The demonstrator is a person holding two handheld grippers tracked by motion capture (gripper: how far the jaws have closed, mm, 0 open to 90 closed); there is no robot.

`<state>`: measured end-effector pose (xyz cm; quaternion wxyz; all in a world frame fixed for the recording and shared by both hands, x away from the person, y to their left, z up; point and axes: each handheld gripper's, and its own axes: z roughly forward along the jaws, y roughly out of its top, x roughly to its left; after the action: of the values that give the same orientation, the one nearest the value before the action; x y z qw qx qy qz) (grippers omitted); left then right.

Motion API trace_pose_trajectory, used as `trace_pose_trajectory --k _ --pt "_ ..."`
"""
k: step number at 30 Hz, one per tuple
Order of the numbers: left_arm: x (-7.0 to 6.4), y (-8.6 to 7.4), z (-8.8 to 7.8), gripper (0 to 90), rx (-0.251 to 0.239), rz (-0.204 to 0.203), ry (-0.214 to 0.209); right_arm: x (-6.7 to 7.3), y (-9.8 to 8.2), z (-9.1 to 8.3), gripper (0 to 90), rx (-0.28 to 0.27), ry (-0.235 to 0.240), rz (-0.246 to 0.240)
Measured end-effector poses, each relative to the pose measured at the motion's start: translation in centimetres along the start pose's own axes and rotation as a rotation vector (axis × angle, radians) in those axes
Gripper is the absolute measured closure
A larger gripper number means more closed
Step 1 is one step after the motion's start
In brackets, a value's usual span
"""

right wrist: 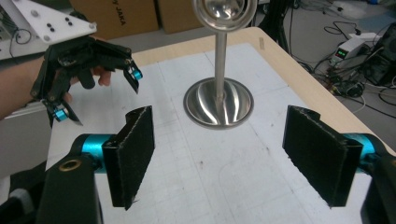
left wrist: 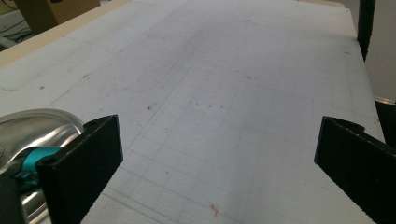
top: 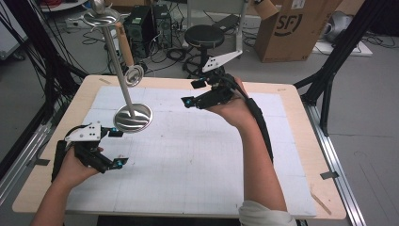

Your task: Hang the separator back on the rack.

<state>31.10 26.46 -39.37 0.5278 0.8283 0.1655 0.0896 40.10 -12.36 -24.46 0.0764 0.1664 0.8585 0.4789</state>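
A shiny metal stand rises from a round base [top: 134,117] on a slanting pole [top: 117,66] to a small top dish with a ball [top: 100,14]. A metal ring with a wooden handle [top: 125,47] hangs beside the pole. My left gripper [top: 117,148] stands open just in front of the base, nothing between its fingers; the base edge [left wrist: 37,123] shows beside its left jaw [left wrist: 217,172]. My right gripper [top: 192,92] is open, held above the mat to the right of the stand. It faces the base [right wrist: 218,102] and the left gripper [right wrist: 98,95], and its own jaws [right wrist: 219,154] hold nothing.
A white gridded mat [top: 188,155] covers the wooden table [top: 301,141]. Beyond the far edge stand a black stool [top: 203,35], a cardboard box [top: 296,28], computer cases [top: 148,26] and loose cables. A black frame leg [top: 329,84] stands at the right.
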Motion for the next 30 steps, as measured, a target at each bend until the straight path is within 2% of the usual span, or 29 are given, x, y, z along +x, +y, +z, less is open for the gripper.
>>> trace_pose_trajectory --k 9,22,30 --pt "0.1 0.0 -0.2 1.6 -0.004 -0.002 0.003 1.0 -1.8 -1.2 20.8 -0.03 -0.012 0.0" --pt "0.1 -0.1 -0.2 1.6 -0.006 -0.009 0.003 1.1 -6.0 -2.3 19.1 -0.046 -0.027 0.048" --pt "0.1 -0.1 -0.3 1.6 -0.012 -0.013 0.001 1.7 -9.2 -2.1 18.1 -0.046 -0.033 0.074"
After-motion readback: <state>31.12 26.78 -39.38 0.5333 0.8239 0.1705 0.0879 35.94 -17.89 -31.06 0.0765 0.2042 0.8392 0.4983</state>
